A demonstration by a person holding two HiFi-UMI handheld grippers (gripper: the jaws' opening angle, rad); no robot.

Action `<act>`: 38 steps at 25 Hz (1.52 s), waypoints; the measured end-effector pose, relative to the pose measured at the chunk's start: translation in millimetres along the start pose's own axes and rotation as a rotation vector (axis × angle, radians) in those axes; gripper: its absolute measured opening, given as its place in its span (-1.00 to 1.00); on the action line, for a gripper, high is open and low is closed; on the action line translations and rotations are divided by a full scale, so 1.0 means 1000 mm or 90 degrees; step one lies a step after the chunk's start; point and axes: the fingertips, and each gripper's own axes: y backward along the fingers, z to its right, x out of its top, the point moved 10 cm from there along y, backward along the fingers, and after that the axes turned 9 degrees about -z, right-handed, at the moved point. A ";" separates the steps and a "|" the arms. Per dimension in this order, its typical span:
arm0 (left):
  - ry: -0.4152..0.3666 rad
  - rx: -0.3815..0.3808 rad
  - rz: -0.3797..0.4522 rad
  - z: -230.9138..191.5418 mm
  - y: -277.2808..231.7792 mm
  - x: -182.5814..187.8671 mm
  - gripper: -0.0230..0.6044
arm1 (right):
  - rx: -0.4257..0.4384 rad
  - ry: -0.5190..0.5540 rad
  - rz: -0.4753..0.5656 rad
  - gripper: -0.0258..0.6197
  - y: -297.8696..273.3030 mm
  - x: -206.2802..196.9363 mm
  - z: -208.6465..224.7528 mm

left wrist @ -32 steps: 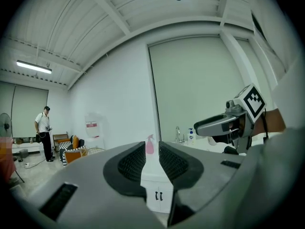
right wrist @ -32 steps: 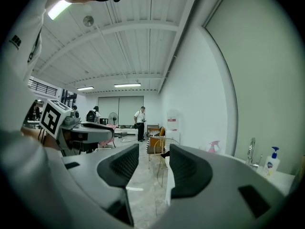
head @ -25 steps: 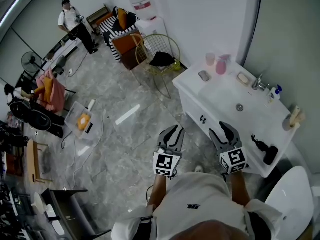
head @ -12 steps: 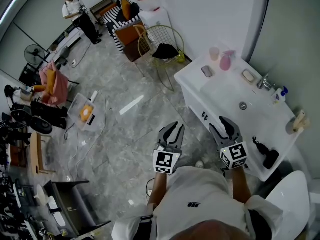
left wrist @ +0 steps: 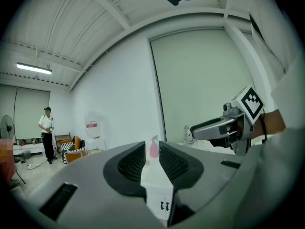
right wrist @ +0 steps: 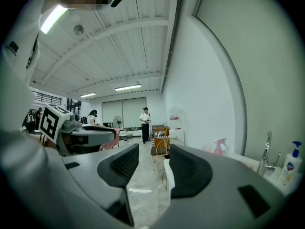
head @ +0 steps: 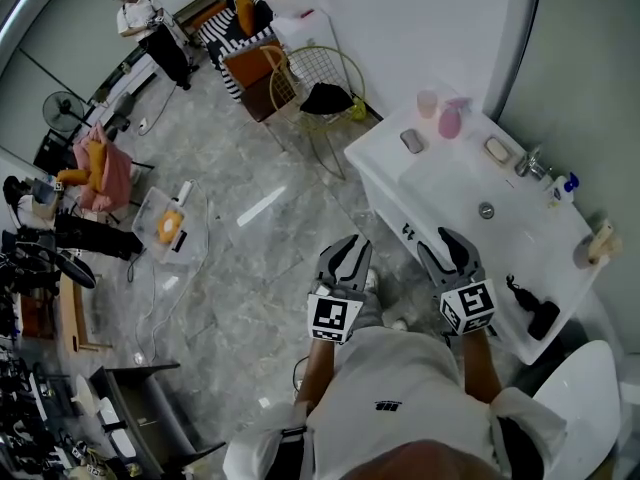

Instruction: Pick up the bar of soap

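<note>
Standing before a white vanity [head: 520, 268], a person holds both forearms forward, elbows bent, with a gripper in each hand. The left gripper [head: 345, 253] hangs above the marble floor [head: 250, 268], just off the vanity's front edge. Its jaws stand narrowly parted with nothing between them, as the left gripper view [left wrist: 151, 159] shows. The right gripper [head: 448, 251] sits level with it at the front edge, its jaws spread wider and likewise empty in its own view [right wrist: 153, 163]. The bar of soap [head: 497, 150] lies untouched along the vanity's far edge by the wall, just beside the tap [head: 530, 163] and well apart from both grippers. A pink spray bottle [head: 450, 120] stands near the far left corner.
</note>
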 end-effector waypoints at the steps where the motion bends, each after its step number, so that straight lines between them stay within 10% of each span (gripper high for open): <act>1: 0.002 -0.001 0.001 -0.004 -0.003 -0.001 -0.60 | -0.001 0.001 -0.001 -0.25 -0.004 0.001 0.001; 38: -0.007 -0.112 0.015 -0.240 -0.188 0.006 -0.60 | -0.122 -0.022 -0.043 -0.26 -0.248 0.071 0.051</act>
